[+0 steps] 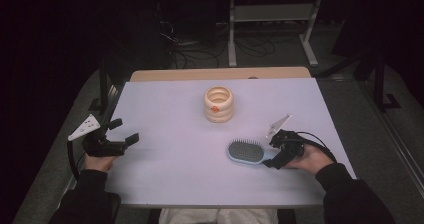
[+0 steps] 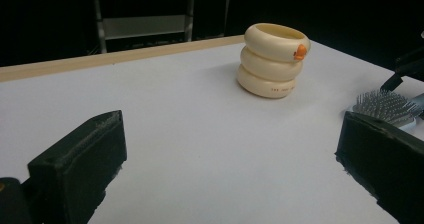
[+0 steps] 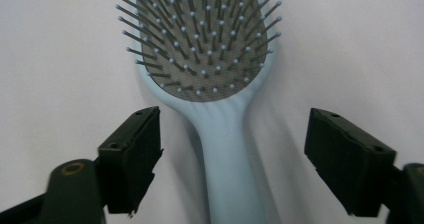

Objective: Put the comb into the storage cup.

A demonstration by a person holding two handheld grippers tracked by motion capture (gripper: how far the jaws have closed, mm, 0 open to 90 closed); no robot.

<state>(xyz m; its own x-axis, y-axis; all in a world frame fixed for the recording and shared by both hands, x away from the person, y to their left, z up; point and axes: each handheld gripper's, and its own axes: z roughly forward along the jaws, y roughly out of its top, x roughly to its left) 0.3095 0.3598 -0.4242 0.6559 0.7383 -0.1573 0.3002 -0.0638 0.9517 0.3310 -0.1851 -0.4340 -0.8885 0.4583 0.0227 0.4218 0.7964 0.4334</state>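
Two open jaws of the right gripper (image 3: 232, 159) straddle the handle of the hairbrush (image 3: 220, 109) without touching it; this looks like the reach before a grasp, so next they must close on that handle. It lies bristles-up near the bench's (image 1: 165, 114) front right corner. Farther left, the left gripper (image 1: 122, 136) hangs open.

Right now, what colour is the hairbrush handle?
Light blue handle; best seen in the right gripper view.

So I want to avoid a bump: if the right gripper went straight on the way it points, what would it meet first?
Probably the hairbrush. The right gripper is open, jaws either side of the brush's blue handle, bristle head straight ahead. How high it sits above the handle is unclear.
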